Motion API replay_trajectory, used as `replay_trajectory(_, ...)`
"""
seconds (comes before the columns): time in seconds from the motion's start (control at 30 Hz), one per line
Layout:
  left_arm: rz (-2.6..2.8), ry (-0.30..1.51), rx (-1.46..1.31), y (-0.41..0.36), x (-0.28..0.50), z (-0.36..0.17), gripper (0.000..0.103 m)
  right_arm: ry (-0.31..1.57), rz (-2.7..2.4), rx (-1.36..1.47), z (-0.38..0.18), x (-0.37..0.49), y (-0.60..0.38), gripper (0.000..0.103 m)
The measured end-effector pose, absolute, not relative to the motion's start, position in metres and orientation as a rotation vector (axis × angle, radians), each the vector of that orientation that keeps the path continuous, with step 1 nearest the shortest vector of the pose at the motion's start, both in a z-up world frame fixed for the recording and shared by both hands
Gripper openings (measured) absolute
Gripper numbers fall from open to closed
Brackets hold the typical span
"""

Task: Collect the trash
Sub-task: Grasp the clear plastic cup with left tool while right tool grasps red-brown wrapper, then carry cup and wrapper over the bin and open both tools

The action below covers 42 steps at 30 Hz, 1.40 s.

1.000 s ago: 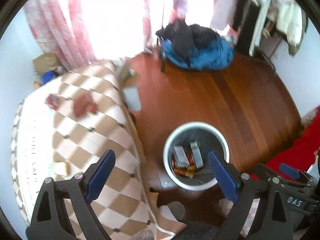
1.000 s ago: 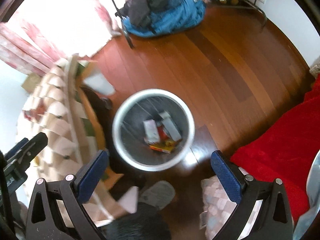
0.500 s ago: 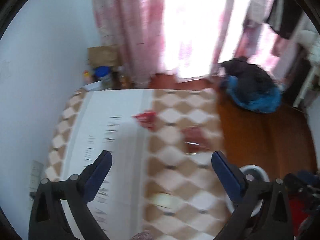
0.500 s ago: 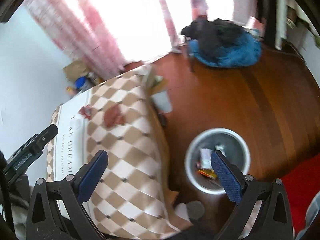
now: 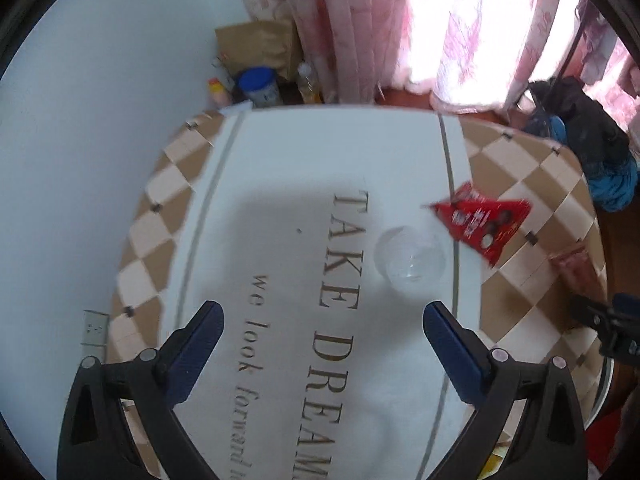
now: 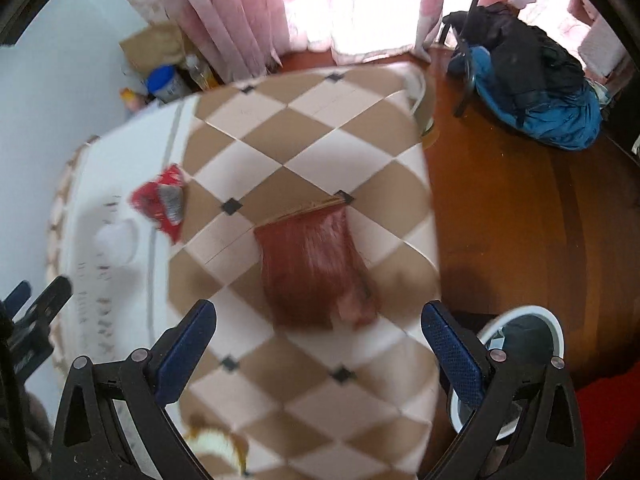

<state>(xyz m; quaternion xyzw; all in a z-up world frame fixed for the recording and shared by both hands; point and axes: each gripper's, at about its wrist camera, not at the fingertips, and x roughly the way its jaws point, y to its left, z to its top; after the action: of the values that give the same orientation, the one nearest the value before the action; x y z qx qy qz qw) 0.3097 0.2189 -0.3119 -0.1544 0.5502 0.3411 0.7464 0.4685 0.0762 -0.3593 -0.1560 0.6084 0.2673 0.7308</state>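
A table with a white and brown checked cloth (image 5: 280, 184) holds trash. In the left wrist view a red snack wrapper (image 5: 482, 220) lies at the right and a clear plastic cup (image 5: 410, 258) sits beside it. My left gripper (image 5: 322, 332) is open and empty, above the cloth's lettering, short of the cup. In the right wrist view a dark red bag (image 6: 316, 268) lies just ahead of my open, empty right gripper (image 6: 318, 330). The red wrapper (image 6: 162, 204) and the cup (image 6: 118, 240) lie to its left. The white trash bin (image 6: 524, 344) stands on the floor at the lower right.
Pink curtains (image 6: 240, 16) hang behind the table. Bottles and a blue-lidded jar (image 5: 260, 88) stand by a cardboard box in the corner. A blue and black pile of clothes (image 6: 532, 84) lies on the wooden floor (image 6: 520, 220). A yellowish scrap (image 6: 216, 440) lies near the table's front.
Both grippers have swung from over the trash bin up and left to above the table. The left now faces the cup and wrapper, the right faces the dark red bag.
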Motion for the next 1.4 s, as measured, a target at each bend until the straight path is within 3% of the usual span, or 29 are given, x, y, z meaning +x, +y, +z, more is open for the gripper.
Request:
replay_trajectory(0.3, 0.644, 1.209, -0.337, 0.216, 0.337, -0.333, 0.1, 1.326, 0.567, -0.396, -0.382, 0.472, 0.091, 0.099)
replay_trajectory(0.37, 0.637, 1.213, -0.321, 0.215, 0.343, -0.336, 0.088, 1.316, 0.56, -0.404, -0.381, 0.472, 0.09, 0.098)
replay_trajectory(0.43, 0.633, 1.221, -0.316, 0.215, 0.347, -0.339, 0.068, 1.306, 0.552, -0.408, -0.381, 0.471, 0.092, 0.096)
replay_trajectory(0.57, 0.625, 1.209, -0.316, 0.215, 0.348, -0.34, 0.048, 1.273, 0.539, -0.448, -0.378, 0.468, 0.092, 0.082)
replay_trajectory(0.6, 0.621, 1.206, -0.319, 0.217, 0.348, -0.34, 0.038, 1.271, 0.541, -0.449, -0.376, 0.467, 0.092, 0.079)
replay_trajectory(0.63, 0.621, 1.199, -0.318, 0.216, 0.347, -0.339, 0.037, 1.269, 0.54, -0.448, -0.375, 0.467, 0.092, 0.078)
replay_trajectory(0.77, 0.625, 1.184, -0.292, 0.214, 0.348, -0.336, 0.037, 1.255, 0.543, -0.449, -0.37, 0.467, 0.093, 0.056)
replay_trajectory(0.87, 0.64, 1.167, -0.285, 0.212, 0.343, -0.33, 0.037, 1.248, 0.547, -0.458, -0.368, 0.464, 0.095, 0.05)
replay_trajectory(1.4, 0.662, 1.016, -0.241, 0.167, 0.282, -0.25, 0.037, 1.157, 0.641, -0.287, -0.31, 0.409, 0.048, 0.047)
